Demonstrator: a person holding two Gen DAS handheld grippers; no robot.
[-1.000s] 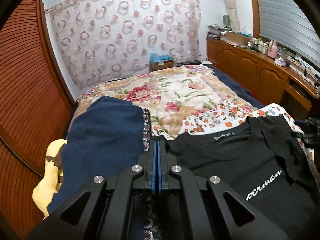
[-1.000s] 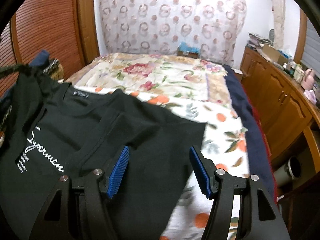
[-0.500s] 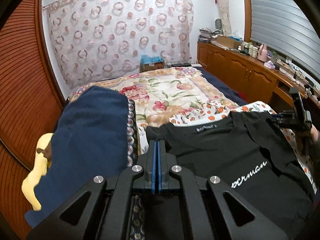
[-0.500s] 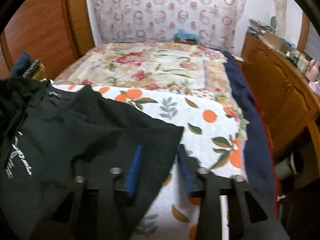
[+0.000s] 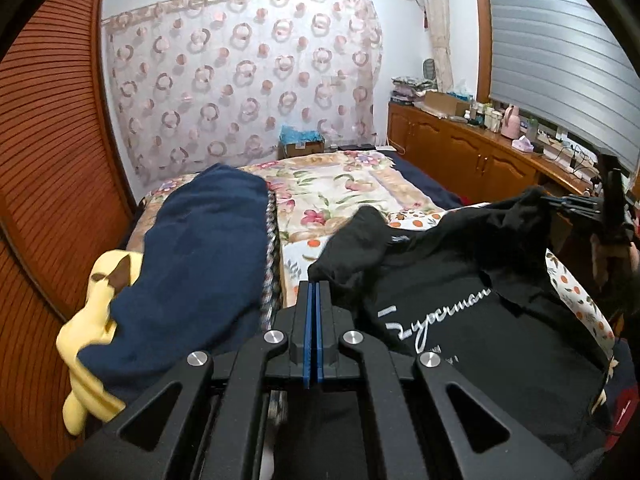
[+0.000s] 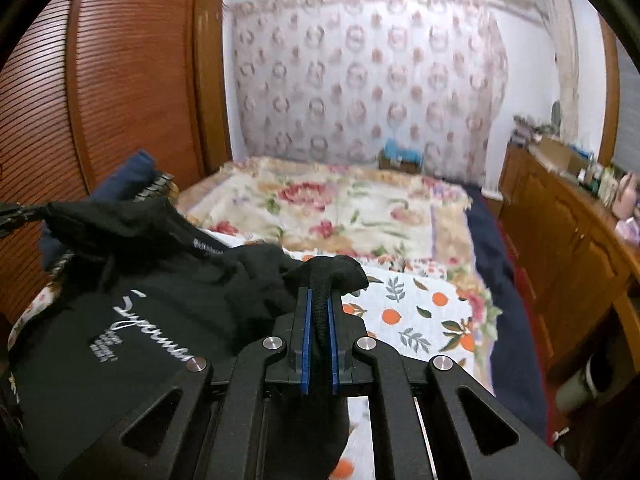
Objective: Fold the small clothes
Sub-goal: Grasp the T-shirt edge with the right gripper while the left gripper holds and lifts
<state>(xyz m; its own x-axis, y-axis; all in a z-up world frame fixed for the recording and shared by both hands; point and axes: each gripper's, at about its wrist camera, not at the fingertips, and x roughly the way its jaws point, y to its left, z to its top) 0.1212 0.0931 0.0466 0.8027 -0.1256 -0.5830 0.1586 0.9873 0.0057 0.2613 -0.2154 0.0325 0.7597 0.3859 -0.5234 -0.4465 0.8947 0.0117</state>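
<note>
Pinching a bunched fold of the black cotton T-shirt, the right tongs clamp at frame centre; left tongs pressed together on the shirt's far corner over the floral bed.

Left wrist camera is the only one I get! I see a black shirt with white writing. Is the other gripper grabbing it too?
Observer: Yes. The right gripper is shut on a bunched fold of the black shirt, squeezed between its blue pads.
Operator: Is my gripper really holding something?
Observer: In the right wrist view, shirt fabric stretches out from the left gripper at its tip, so it looks gripped.
Operator: What's under the right one?
Observer: An orange-print sheet, showing just past its tips.
</note>
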